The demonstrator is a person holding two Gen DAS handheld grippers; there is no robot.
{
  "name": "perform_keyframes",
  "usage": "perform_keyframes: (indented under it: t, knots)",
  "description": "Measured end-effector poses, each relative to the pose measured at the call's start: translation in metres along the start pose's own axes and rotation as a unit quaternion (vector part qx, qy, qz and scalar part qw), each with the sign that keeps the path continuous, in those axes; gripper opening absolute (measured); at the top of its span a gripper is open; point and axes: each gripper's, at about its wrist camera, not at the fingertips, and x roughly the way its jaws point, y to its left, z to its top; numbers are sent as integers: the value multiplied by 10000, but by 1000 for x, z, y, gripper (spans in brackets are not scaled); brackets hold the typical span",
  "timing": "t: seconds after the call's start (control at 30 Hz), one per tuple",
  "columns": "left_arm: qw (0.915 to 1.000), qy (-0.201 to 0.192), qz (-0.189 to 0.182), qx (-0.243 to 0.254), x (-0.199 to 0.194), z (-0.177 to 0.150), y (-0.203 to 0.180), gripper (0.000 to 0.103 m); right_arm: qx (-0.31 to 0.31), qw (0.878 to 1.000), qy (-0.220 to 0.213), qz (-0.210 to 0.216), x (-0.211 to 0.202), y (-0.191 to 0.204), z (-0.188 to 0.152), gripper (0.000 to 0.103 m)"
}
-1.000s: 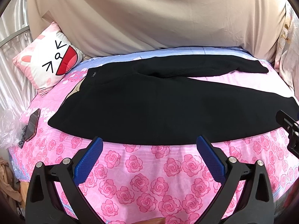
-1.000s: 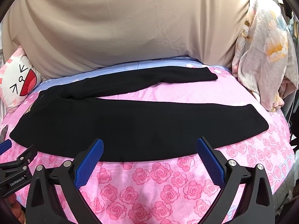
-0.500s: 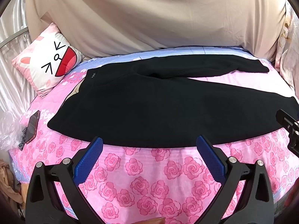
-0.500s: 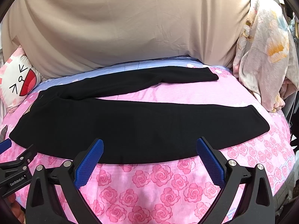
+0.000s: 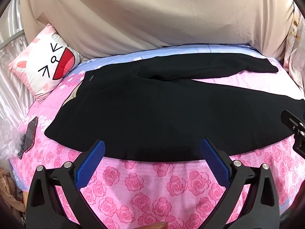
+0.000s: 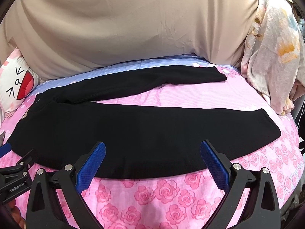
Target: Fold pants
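Black pants lie spread flat on a pink rose-print bed, waist at the left, both legs running right in a V. They also show in the right wrist view. My left gripper is open and empty, hovering over the pants' near edge by the waist end. My right gripper is open and empty, over the near edge of the near leg. The right gripper's body shows at the left wrist view's right edge.
A cartoon-face pillow sits at the back left. A phone and a plastic bag lie at the bed's left edge. A beige sheet covers the wall behind. A floral blanket hangs at the right.
Both grippers have drifted slightly; the pants sit a little higher in both views. The pants themselves have not moved.
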Motion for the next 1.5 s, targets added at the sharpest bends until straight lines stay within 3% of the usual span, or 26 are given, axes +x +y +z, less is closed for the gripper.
perform_keyframes:
  t: [1.23,1.4,1.5]
  knots:
    - [9999,83,-77,-65,15,9,9,98,-138,9997,163,-76,24,11,9,98]
    - [9985,-178,-383,-354,25,28,35,98,114,9980,-404,475,27,-33,32,98]
    - [9970,-289,-360,-621,39,45,62,98,499,9963,-170,685,57,-81,60,98]
